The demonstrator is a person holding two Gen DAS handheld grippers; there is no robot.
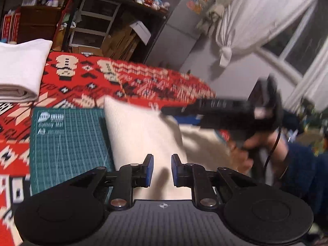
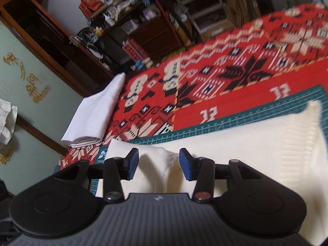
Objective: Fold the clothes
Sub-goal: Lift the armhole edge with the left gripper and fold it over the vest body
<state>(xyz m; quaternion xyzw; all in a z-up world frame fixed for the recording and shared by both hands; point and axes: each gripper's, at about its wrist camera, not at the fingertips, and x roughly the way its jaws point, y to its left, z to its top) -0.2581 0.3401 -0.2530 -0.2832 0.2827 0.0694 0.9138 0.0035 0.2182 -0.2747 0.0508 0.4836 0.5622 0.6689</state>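
The cream sweater (image 2: 235, 143) lies flat on the green mat (image 1: 67, 143) on the desk. Both tools, left (image 1: 162, 170) and right (image 2: 159, 164), hover over it with jaws apart, holding nothing. Each should probably pinch an edge cleanly before lifting together.

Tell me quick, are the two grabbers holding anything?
Left gripper: open, empty, above the cream sweater.
Right gripper: open, empty, over the sweater.
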